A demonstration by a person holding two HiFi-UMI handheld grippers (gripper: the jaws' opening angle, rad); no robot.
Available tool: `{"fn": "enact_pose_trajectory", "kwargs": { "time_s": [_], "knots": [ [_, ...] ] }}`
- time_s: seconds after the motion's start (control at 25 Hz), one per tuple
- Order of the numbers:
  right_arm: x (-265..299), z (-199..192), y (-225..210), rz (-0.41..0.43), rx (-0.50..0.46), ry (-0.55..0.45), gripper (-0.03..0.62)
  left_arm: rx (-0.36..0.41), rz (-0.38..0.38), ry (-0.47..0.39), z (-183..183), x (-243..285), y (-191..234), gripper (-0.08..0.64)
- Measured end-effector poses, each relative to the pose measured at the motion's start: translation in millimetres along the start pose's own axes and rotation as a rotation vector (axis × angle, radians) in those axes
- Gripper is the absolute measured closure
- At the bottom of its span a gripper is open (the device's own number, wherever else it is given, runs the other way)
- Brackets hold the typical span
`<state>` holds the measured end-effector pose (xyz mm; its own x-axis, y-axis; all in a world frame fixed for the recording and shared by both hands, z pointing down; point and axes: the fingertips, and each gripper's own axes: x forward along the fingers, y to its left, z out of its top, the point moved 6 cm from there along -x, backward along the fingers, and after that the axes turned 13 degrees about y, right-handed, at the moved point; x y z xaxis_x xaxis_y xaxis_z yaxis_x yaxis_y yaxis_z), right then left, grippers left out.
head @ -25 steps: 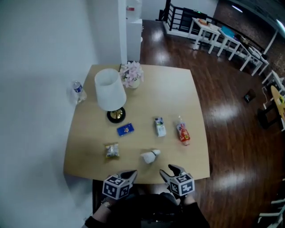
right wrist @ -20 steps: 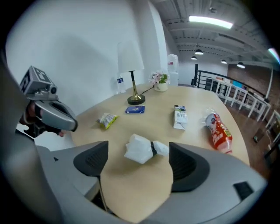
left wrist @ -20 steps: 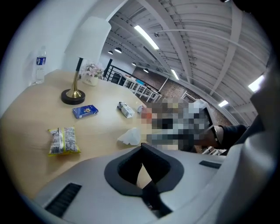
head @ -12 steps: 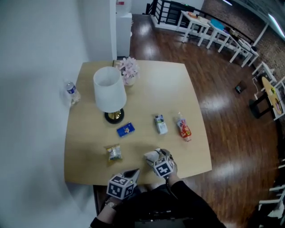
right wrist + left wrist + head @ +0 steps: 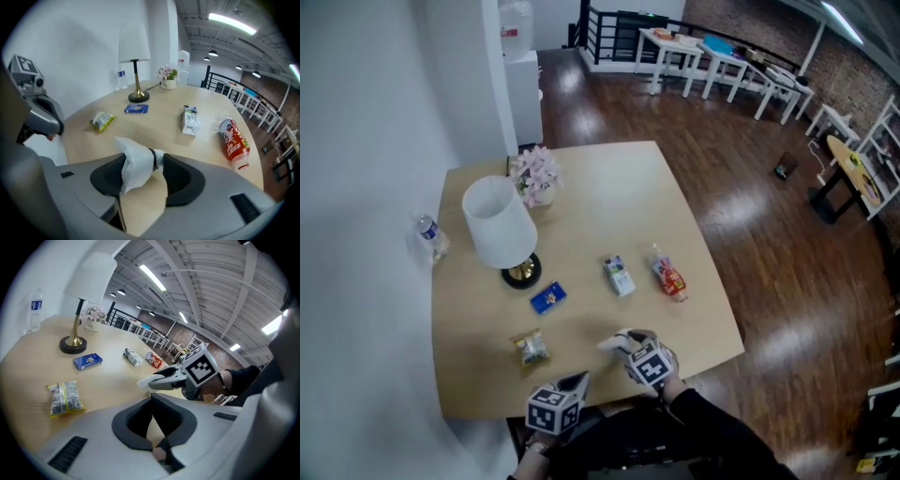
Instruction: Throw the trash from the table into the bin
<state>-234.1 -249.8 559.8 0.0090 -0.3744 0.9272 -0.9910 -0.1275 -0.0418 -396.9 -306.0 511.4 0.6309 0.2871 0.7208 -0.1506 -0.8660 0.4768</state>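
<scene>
- The surface [image 5: 675, 234] carries all the trash. Nothing has gone into a bin, and no bin shows in any view, so I judge the task barely begun.
- The lamp [image 5: 499, 225] and the flower vase [image 5: 536, 178], with flowers in it, stand near the far-left corner. A water bottle [image 5: 431, 236] stands at the left edge.
- My right gripper [image 5: 626, 341], its jaws just closing, is clamped on the white paper wad [image 5: 133, 164] by the near edge. My left gripper [image 5: 576, 381] is clenched and empty.
- The red bottle [image 5: 667, 278], carton [image 5: 619, 276], blue packet [image 5: 547, 297] and snack bag [image 5: 532, 348] lie mid-surface, waiting.

Bright overhead light, floor [image 5: 787, 281] glare, fisheye edges
</scene>
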Motion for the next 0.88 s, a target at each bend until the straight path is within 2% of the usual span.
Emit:
{"fn": "enact_pose_trajectory", "kwargs": {
  "time_s": [0.16, 0.36, 0.48, 0.6, 0.88],
  "knots": [
    [-48, -16, -7, 0.114, 0.064, -0.116, 0.367, 0.031, 0.023, 0.028, 14, 19, -14, 0.56],
    [-83, -60, -41, 0.172, 0.11, -0.171, 0.368, 0.104, 0.034, 0.068, 44, 56, -60, 0.56],
    [-99, -93, -73, 0.171, 0.158, -0.203, 0.37, 0.123, 0.029, 0.094, 55, 82, -92, 0.56],
    [-125, -136, -107, 0.159, 0.246, -0.237, 0.37, 0.161, 0.01, 0.121, 67, 111, -131, 0.56],
    [-171, -240, -176, 0.134, 0.484, -0.302, 0.372, 0.339, -0.062, 0.247, 93, 190, -225, 0.56]
  ]
}}
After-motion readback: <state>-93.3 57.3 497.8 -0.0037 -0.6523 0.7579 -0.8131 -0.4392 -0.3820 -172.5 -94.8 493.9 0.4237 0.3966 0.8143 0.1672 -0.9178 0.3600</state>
